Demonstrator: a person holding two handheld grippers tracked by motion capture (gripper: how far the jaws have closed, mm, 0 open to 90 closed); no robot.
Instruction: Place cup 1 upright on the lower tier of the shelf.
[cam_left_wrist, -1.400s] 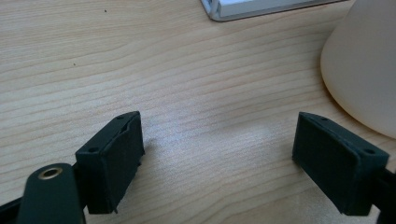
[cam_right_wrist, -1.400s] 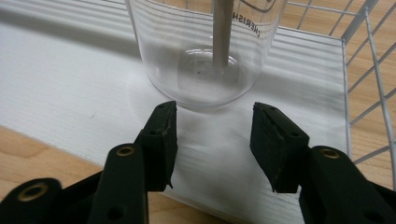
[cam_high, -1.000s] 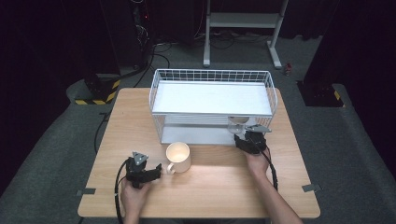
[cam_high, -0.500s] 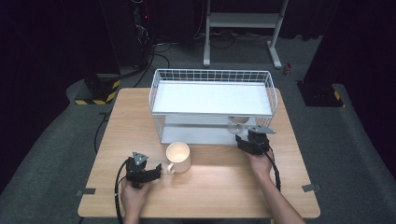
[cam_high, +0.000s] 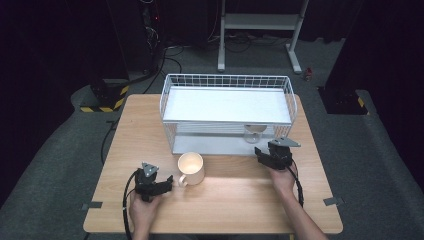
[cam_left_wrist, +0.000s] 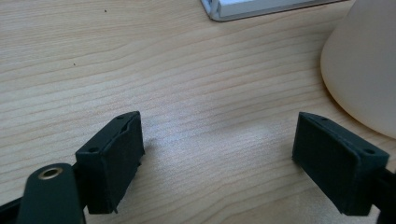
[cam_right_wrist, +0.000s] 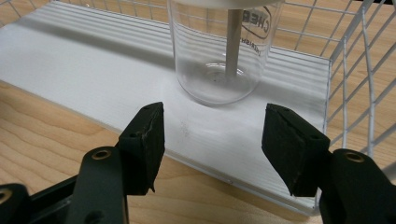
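My right gripper (cam_right_wrist: 212, 140), jaws just widened and empty, faces a clear cup (cam_right_wrist: 219, 51): light, slick, rigid; grip mid-wall. Left gripper (cam_left_wrist: 233, 158) open.

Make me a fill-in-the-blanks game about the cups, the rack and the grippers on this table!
1. The cream ceramic mug stands on the wooden ____.
2. The clear plastic cup stands on the ____ shelf of the white wire rack.
3. The right gripper is open, and it points at the clear plastic ____.
4. Between the open jaws of the left gripper lies only bare ____.

Missing words: table; lower; cup; wood
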